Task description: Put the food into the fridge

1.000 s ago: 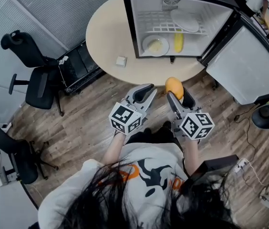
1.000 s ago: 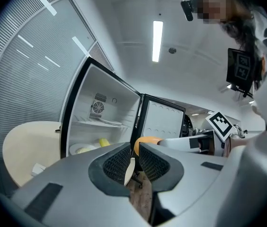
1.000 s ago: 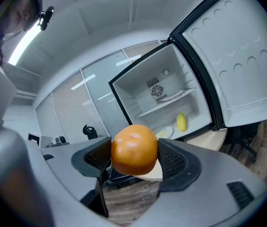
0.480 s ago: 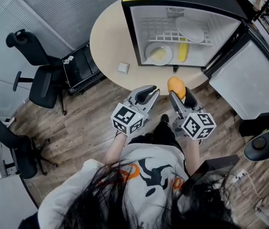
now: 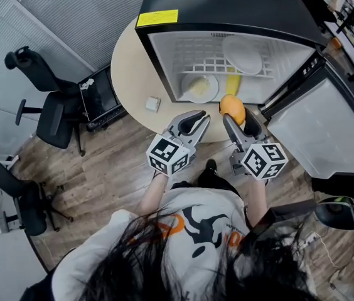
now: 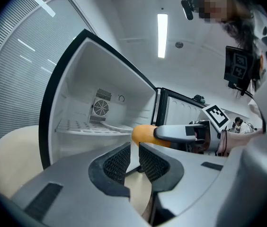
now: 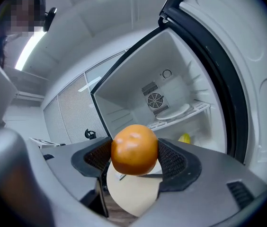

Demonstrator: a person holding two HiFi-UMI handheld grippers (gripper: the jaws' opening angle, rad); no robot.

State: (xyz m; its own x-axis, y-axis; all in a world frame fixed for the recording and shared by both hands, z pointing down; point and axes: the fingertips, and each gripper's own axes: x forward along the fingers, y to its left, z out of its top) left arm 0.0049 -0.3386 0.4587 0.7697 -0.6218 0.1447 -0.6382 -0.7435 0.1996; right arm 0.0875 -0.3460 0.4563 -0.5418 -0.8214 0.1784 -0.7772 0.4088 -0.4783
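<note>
Orange (image 5: 231, 107) in right hand-held gripper (image 7: 134, 151) hangs before the open fridge (image 5: 227, 5).

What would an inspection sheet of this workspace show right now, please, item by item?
Surface: round beige table carrying the open fridge, with its door swung right.
Job's things: orange held in front of the fridge opening. Inside, an upper plate on the wire shelf, a lower plate on the fridge floor and a yellow food item beside it.
Clutter: small white box on the table.
Grippers: left gripper with its fingers close together and nothing between them; right gripper shut on the orange.
Cables: nothing seen for certain.
Surroundings: two black office chairs, wood floor, blinds.
</note>
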